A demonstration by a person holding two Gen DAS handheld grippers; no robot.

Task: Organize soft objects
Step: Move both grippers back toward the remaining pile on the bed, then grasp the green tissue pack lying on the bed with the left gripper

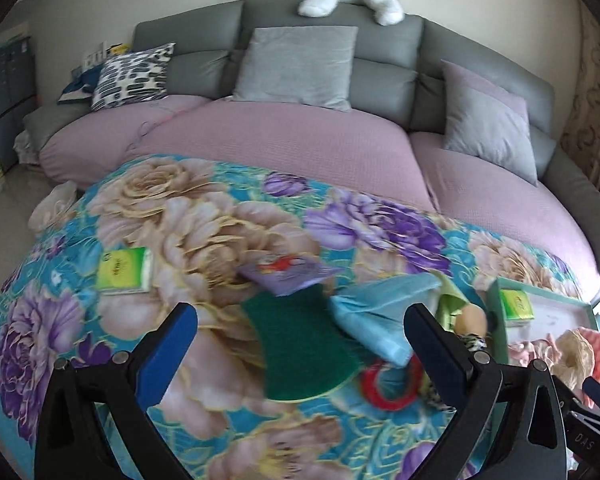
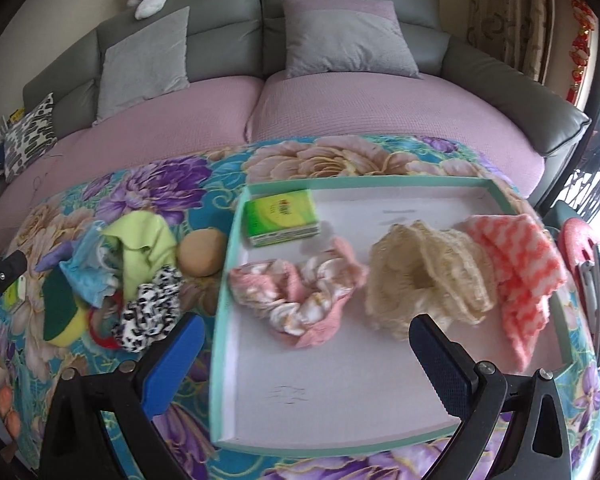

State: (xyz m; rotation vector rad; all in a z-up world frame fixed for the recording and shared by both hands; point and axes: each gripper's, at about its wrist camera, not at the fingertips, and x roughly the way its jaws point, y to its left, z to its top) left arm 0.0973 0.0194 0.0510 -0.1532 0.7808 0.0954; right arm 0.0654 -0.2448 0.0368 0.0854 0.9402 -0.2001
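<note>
Sorting soft items from a loose pile into a shallow tray (image 2: 228, 304); judged roughly midway.

Already in tray: green tissue pack (image 2: 282, 216) at far left corner; pink patterned cloth (image 2: 296, 296) in the middle; cream knitted piece (image 2: 424, 276) just beside it; coral-and-white fuzzy cloth (image 2: 516, 264) touching the cream piece on the right.

Remaining outside, on floral bench cover (image 1: 204, 216):
- green scouring sponge (image 1: 300, 348), flat, yellow underside showing at its edge; lies directly ahead between the left gripper's fingers.
- light-blue folded cloth (image 1: 380, 316), just beside the sponge, overlapping it at one corner.
- purple packet (image 1: 288, 272), beyond the sponge, touching its far edge.
- red ring (image 1: 384, 388), partly under the blue cloth.
- second green tissue pack (image 1: 126, 270), well apart to the left.
- lime cloth (image 2: 140, 248), leopard-print scrunchie (image 2: 148, 308), tan ball (image 2: 202, 254), all bunched near the tray's left wall.

Left gripper (image 1: 300, 328): spread wide, holding nothing, hovering over the pile with the sponge framed between the pads.
Right gripper (image 2: 306, 344): likewise wide open and empty, poised above the tray's near half.

Step in hand, as judged: selecting the next item with the left gripper, sponge the likely candidate.
Next move calls for: lowering onto the sponge alone, closing across its narrow waist, avoiding the blue cloth's corner, then carrying rightward to bare tray floor near the front.
</note>
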